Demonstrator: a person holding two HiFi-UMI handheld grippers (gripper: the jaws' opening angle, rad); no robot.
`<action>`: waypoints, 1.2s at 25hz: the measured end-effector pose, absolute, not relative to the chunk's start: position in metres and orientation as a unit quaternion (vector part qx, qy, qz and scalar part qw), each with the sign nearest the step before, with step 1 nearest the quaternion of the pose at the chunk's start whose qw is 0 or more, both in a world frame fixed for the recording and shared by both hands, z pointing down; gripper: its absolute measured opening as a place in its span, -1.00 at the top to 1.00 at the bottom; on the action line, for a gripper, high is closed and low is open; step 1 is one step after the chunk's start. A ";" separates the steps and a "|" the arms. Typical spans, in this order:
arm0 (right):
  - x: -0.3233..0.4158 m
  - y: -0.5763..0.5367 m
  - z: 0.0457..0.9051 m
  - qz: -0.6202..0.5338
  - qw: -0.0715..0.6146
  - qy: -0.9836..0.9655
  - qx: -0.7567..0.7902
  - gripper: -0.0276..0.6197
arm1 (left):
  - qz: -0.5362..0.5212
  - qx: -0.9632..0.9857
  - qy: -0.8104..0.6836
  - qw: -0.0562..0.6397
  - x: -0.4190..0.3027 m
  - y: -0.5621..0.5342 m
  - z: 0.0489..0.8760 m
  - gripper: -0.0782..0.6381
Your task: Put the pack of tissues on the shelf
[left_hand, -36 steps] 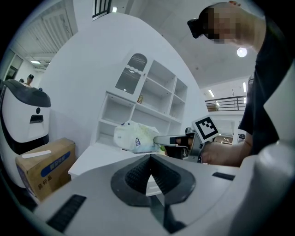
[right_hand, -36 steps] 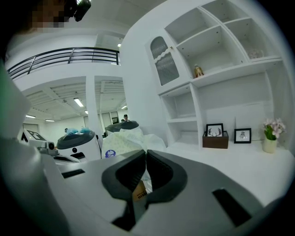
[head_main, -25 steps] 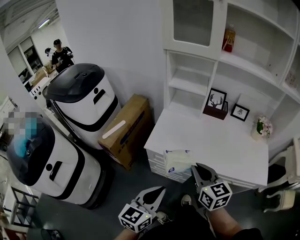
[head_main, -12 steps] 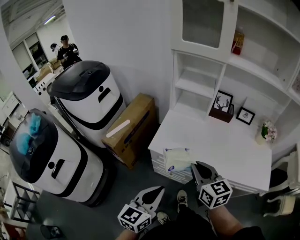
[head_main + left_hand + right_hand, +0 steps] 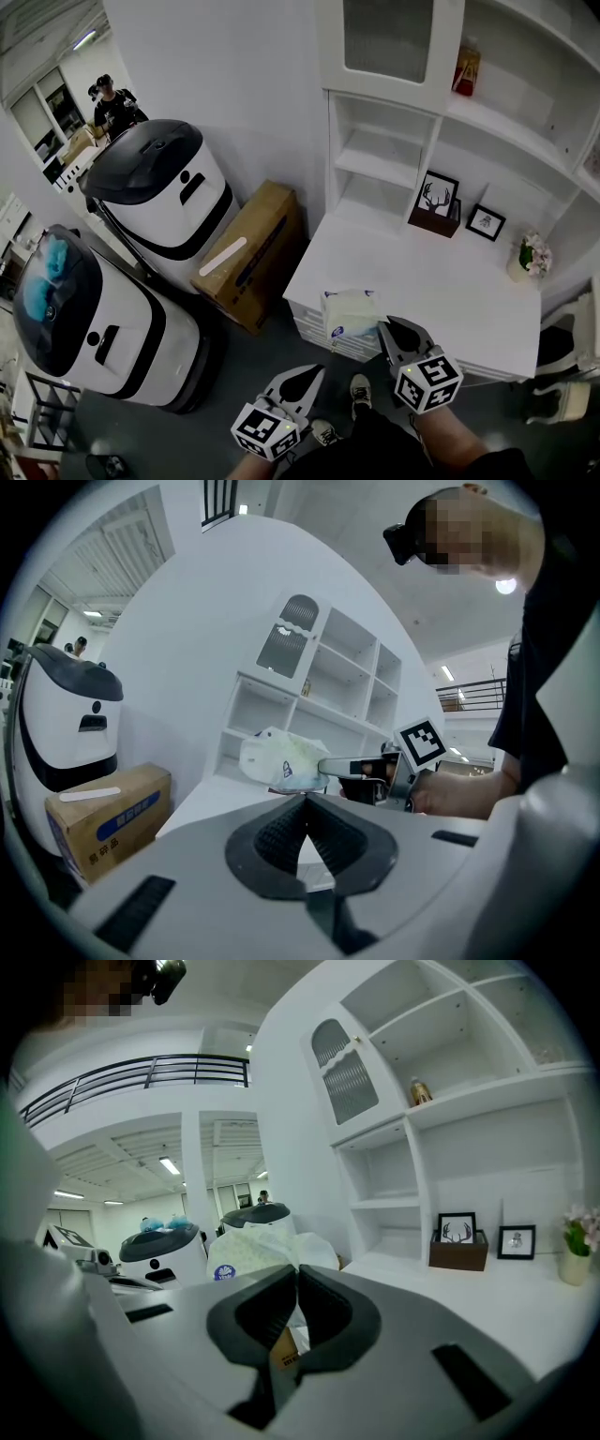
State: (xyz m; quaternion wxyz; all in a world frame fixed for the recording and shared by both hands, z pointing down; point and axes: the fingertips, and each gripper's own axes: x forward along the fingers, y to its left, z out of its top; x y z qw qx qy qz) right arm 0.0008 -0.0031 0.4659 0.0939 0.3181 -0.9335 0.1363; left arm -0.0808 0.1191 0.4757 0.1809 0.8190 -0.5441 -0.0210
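Your right gripper [image 5: 386, 328] has its jaws clamped on the pack of tissues [image 5: 349, 314]; in the right gripper view the crinkled white wrapper of the pack [image 5: 251, 1247] bulges out just past the jaws, which are pinched on its near end. From the head view the pack sits over the front left part of the white counter [image 5: 450, 300], close to the edge and well below the open shelves [image 5: 386, 173] at the back. The left gripper view shows the same pack [image 5: 279, 757] held out sideways by your right gripper [image 5: 330, 766], with the shelf compartments behind it. Your left gripper [image 5: 314, 372] hangs lower, in front of the counter and apart from the pack; its jaws [image 5: 305, 801] are closed together with nothing between them. On the counter's back edge stand a deer picture in a dark frame [image 5: 436, 199], a smaller framed picture [image 5: 484, 223] just beside it, and a small pot of flowers [image 5: 527, 255] further right. A reddish package [image 5: 466, 69] stands on a higher shelf. Left of the counter a cardboard box [image 5: 248, 255] leans against the wall, and two white machines with dark tops [image 5: 161, 192] [image 5: 89, 323] stand beyond it on the floor.
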 end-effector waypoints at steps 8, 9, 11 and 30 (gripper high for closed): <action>0.012 -0.035 0.465 0.138 0.092 -0.934 0.315 0.89 | -0.020 0.819 -0.545 0.181 -0.068 0.087 0.475 0.77; 0.013 -0.040 0.465 0.137 0.092 -0.935 0.314 0.89 | -0.019 0.818 -0.546 0.180 -0.066 0.083 0.475 0.77; 0.016 -0.049 0.465 0.137 0.093 -0.935 0.313 0.89 | -0.019 0.817 -0.548 0.179 -0.064 0.073 0.475 0.77; 0.035 -0.135 0.479 0.151 0.094 -0.934 0.311 0.89 | -0.004 0.816 -0.548 0.186 -0.042 -0.012 0.482 0.77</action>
